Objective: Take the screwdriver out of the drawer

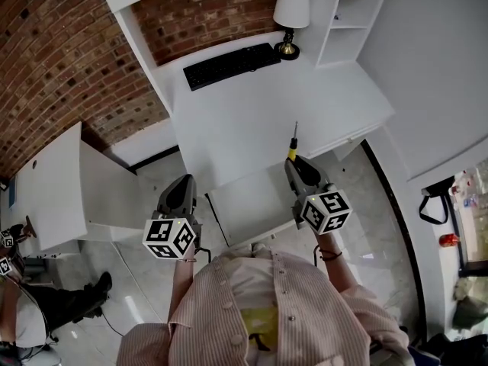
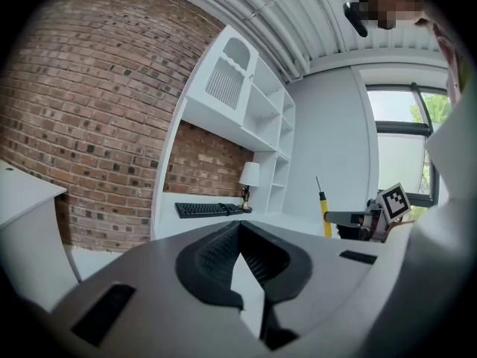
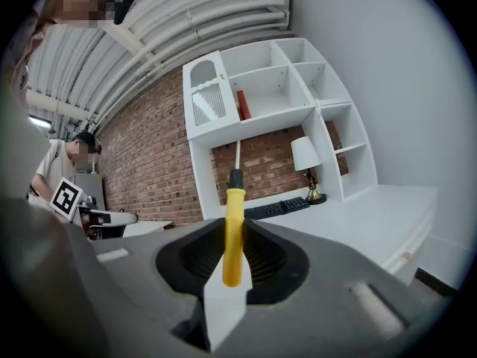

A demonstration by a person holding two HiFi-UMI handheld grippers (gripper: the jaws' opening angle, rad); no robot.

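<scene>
While both tools hang off the desk's (image 1: 252, 113) front edge, head view: right claw (image 1: 292, 163) clamped on the screwdriver (image 1: 292, 150), shaft pointing over the desk. Tool sits above and clear of the open drawer (image 1: 255, 200) under that edge. Left claw (image 1: 185, 180) off the front left corner. Keyboard (image 1: 231, 65) and lamp (image 1: 290, 14) along the back edge.

Left gripper view: pads meet at the tips, nothing between. Screwdriver upright at far right.

Right gripper view: pads pinch the yellow handle on both sides, handle upright, black collar and metal shaft rising above them.
</scene>
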